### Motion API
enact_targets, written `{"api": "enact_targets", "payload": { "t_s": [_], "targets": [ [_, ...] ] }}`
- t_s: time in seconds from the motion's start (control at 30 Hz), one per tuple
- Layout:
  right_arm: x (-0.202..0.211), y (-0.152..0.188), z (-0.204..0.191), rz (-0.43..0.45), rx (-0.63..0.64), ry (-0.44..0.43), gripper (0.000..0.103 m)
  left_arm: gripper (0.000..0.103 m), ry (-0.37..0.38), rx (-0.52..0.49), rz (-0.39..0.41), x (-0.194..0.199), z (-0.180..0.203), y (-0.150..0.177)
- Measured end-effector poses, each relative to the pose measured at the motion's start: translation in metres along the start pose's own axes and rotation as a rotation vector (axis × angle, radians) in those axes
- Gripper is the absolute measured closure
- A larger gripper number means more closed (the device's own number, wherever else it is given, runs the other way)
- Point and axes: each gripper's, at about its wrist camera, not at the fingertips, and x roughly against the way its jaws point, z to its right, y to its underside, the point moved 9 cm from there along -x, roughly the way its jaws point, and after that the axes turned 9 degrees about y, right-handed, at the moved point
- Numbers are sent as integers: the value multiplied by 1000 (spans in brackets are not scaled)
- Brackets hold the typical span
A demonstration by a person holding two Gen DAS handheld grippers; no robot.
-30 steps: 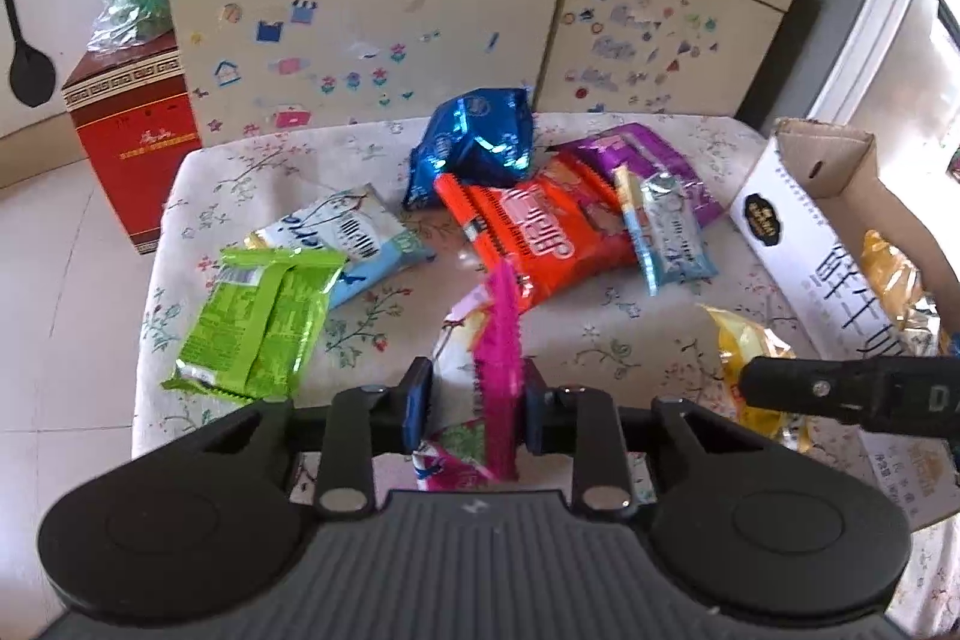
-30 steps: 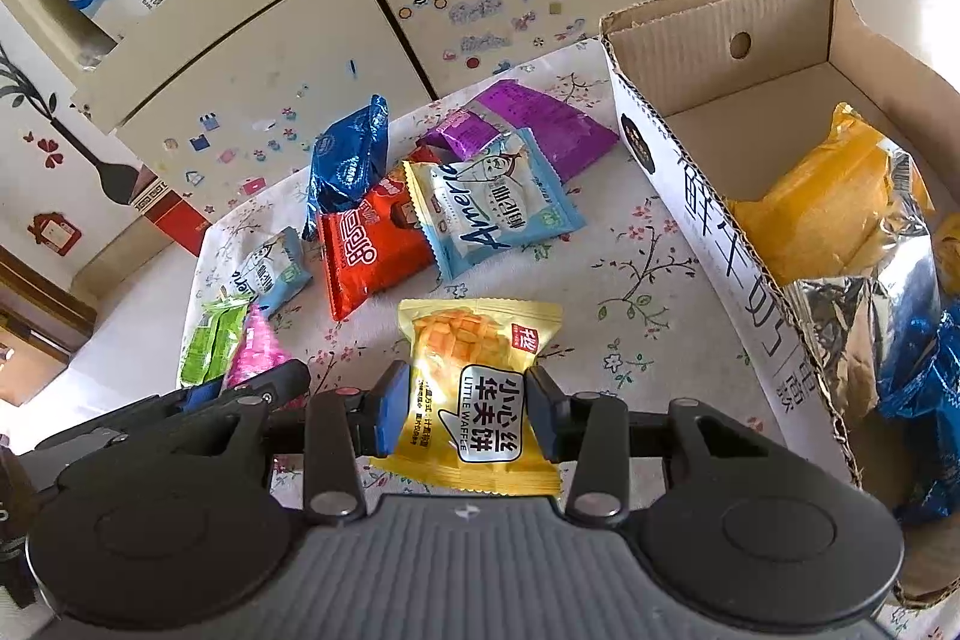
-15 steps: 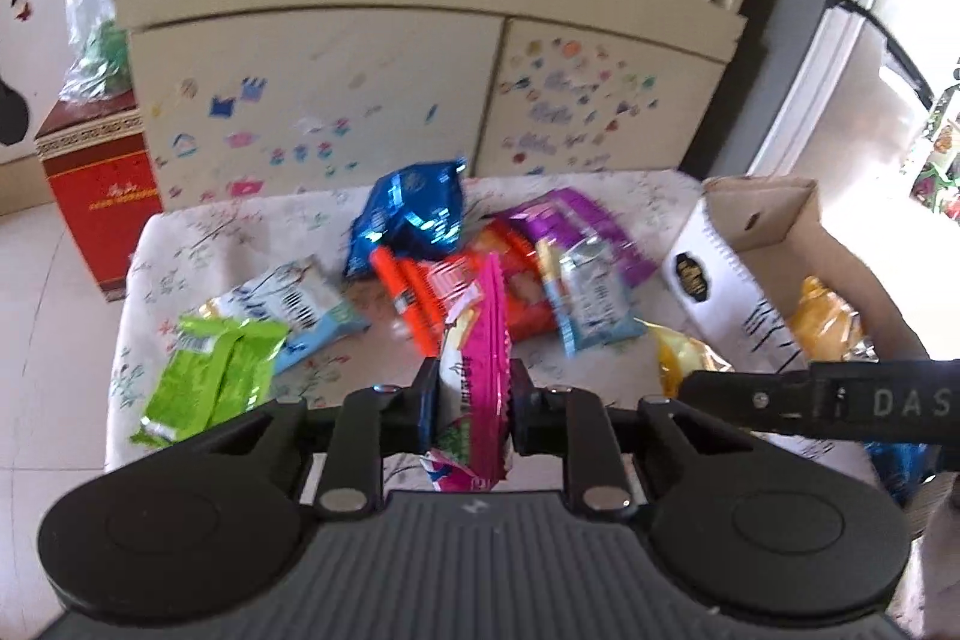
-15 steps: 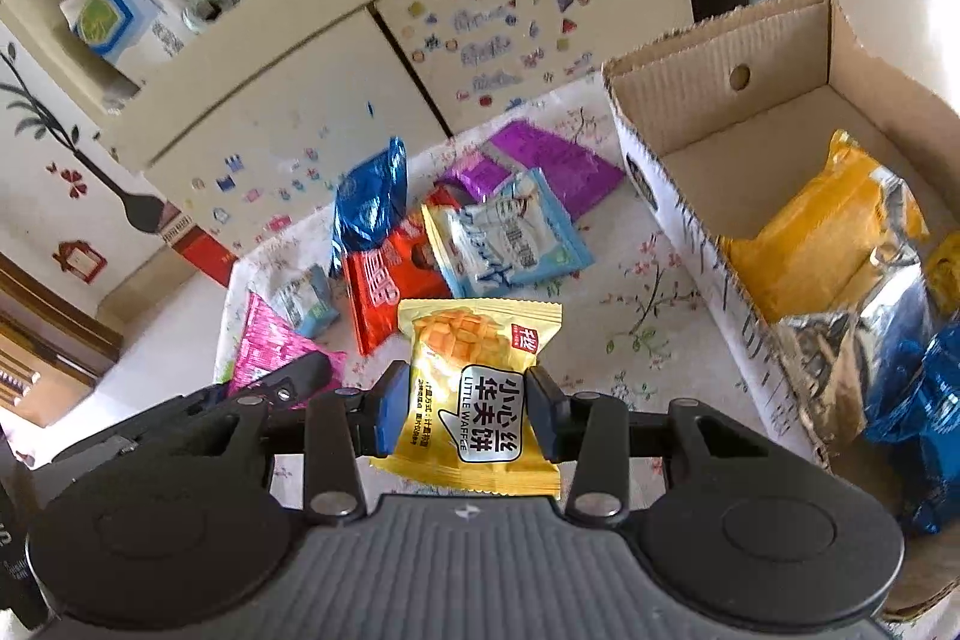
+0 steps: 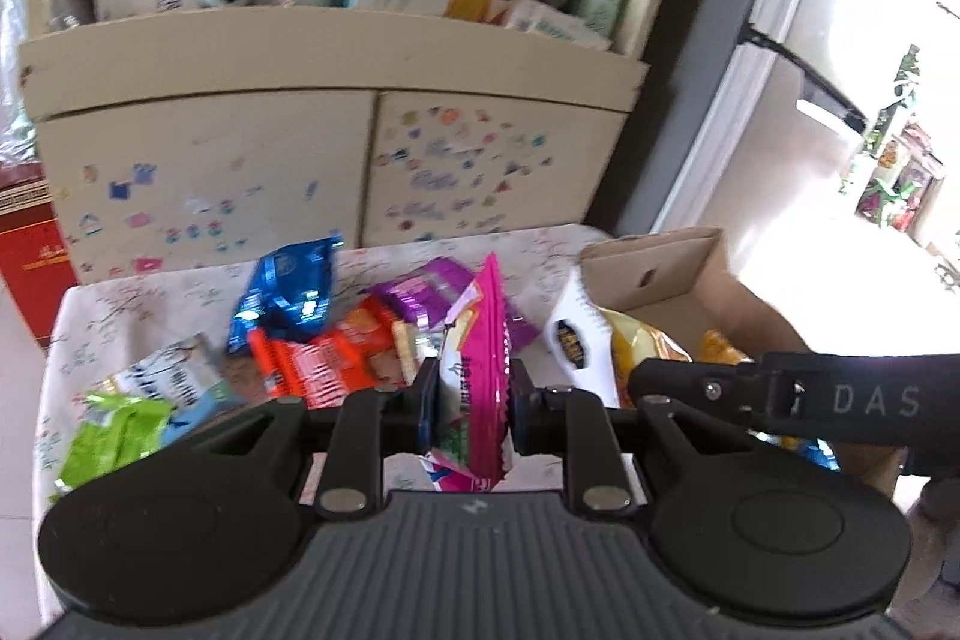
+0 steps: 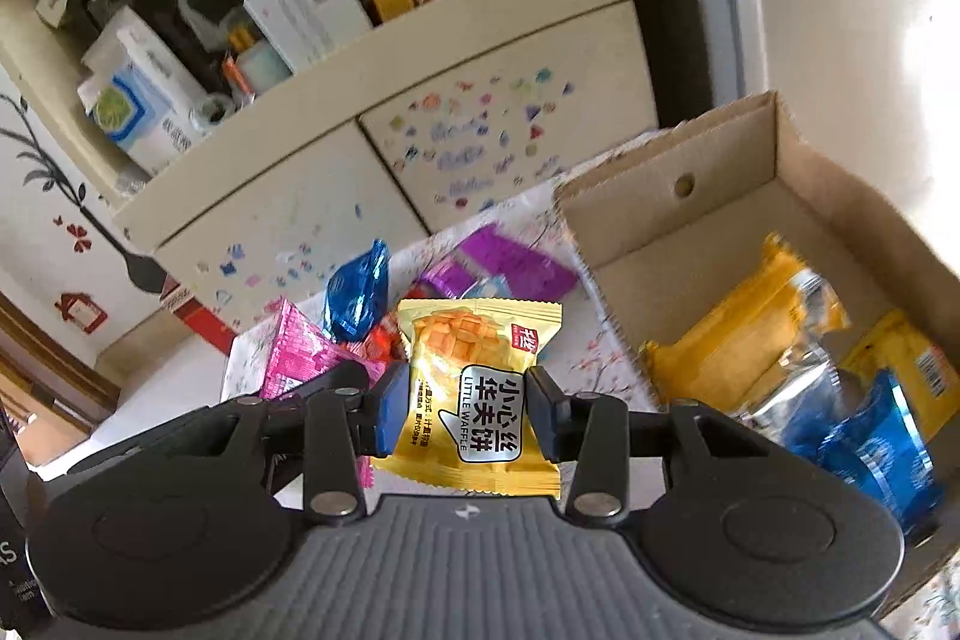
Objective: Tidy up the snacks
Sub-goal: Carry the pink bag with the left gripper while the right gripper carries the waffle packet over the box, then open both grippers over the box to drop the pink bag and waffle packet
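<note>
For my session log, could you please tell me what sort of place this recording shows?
Most likely a lived-in home room: a cream cabinet with children's stickers on its doors, a shelf crammed with household boxes and bottles, and a small table under a floral tablecloth strewn with snacks.

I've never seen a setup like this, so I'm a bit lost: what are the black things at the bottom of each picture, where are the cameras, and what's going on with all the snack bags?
There is no robot here. A person holds a two-finger clamp in each hand, and each clamp carries a wide-angle camera that looks forward along its fingers. The black shapes at the bottom are the clamps themselves.

In the left camera's picture, the left gripper is shut on a pink snack packet. In the right camera's picture, the right gripper is shut on a yellow waffle packet.

Beyond them is a table with a floral cloth, where more snacks lie: a blue bag, an orange-red pack, a purple pack and a green one. To the right is an open cardboard box that already holds yellow and blue packets.
</note>
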Motion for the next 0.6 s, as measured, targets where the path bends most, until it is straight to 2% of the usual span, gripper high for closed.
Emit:
{"api": "enact_targets", "payload": {
  "t_s": [0.6],
  "targets": [
    [48,-37,88,145,-199,71,55,83,207,-79,24,-23,82,-8]
  ]
}}
